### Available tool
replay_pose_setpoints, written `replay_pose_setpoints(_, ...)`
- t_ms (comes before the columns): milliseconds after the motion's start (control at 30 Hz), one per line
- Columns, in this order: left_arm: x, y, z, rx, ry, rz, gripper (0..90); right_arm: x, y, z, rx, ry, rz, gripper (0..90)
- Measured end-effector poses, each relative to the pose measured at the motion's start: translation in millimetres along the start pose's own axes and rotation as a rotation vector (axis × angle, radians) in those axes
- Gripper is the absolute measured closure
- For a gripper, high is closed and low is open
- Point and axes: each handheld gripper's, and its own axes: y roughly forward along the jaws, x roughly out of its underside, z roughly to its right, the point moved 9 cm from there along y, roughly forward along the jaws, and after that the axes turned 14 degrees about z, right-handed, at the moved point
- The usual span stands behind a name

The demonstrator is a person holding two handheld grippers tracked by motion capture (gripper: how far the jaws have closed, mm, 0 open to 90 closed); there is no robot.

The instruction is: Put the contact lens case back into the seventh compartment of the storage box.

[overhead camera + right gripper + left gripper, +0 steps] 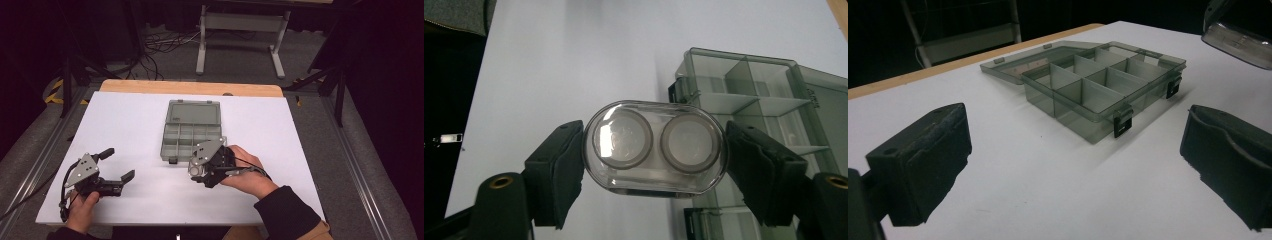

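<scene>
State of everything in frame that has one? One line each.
organizer box: open, lid laid flat behind it, the compartments I can see are empty
clear oval case: held between the right gripper's jaws, beside the box
right gripper: shut on the case
left gripper: open, holding nothing, apart from the box

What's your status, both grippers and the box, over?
Right gripper shut on clear oval case, beside the open compartment box. Left gripper open, empty, apart from the box. Nothing in the way.

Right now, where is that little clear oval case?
The clear oval case sits clamped between the right gripper fingers, just off the near right corner of the open compartment box.
</scene>
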Motion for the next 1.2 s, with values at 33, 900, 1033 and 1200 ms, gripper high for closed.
replay_pose_setpoints(33,0.0,0.0,0.0,0.0,0.0,0.0,0.9,0.0,0.0,0.0,0.0,0.0,0.0,26.7)
replay_pose_setpoints(900,-0.1,-0.1,-0.5,0.0,0.0,-0.001,0.9,-6.6,-5.9,33.3,0.065,-0.021,-0.01,26.7)
replay_pose_setpoints(1033,0.0,-0.1,-0.5,-0.001,0.0,-0.001,0.9,-7.1,-6.3,39.4,0.074,-0.025,-0.015,26.7)
replay_pose_setpoints(1200,0.2,-0.3,-0.7,-0.002,-0.001,-0.004,0.9,-5.8,-5.8,45.4,0.083,-0.022,-0.014,26.8)
